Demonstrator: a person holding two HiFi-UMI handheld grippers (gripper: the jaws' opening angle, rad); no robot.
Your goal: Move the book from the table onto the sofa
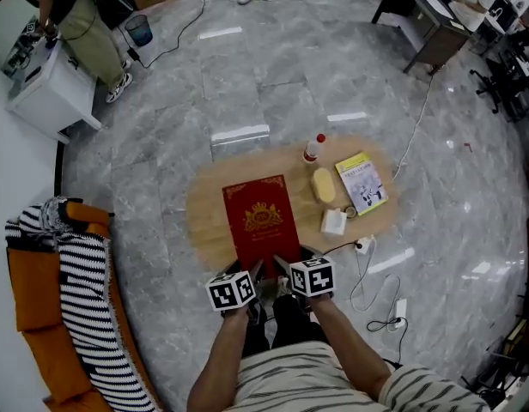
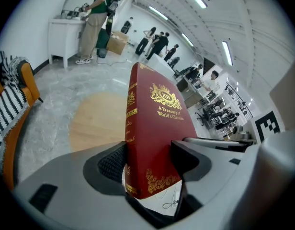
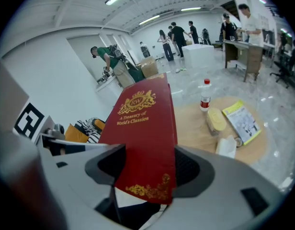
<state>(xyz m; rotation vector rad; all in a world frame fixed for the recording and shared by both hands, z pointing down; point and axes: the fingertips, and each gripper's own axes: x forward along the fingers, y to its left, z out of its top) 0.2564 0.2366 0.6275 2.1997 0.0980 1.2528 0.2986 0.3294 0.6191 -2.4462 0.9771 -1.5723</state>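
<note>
Left gripper (image 1: 254, 271) is clamped on the near edge of the red book (image 1: 261, 215), its jaws spread wide by the book's thickness. Right gripper (image 1: 280, 266) pinches the same edge just beside it. The book hangs mid-frame above the table (image 1: 209, 209). This thick hardback is probably heavy, stiff and smooth-covered, so a deep two-point hold suits it.

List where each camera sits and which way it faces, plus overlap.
Head view: on the person's head, steeply down at the oval wooden table; shows both forearms, left gripper and right gripper.
Left gripper view: on that gripper, along its grey jaws clamped on the red hardcover book; orange sofa at left.
Right gripper view: on that gripper, along its jaws clamped on the same book; white red-capped bottle beyond.
Shared: all three see the book and table.
</note>
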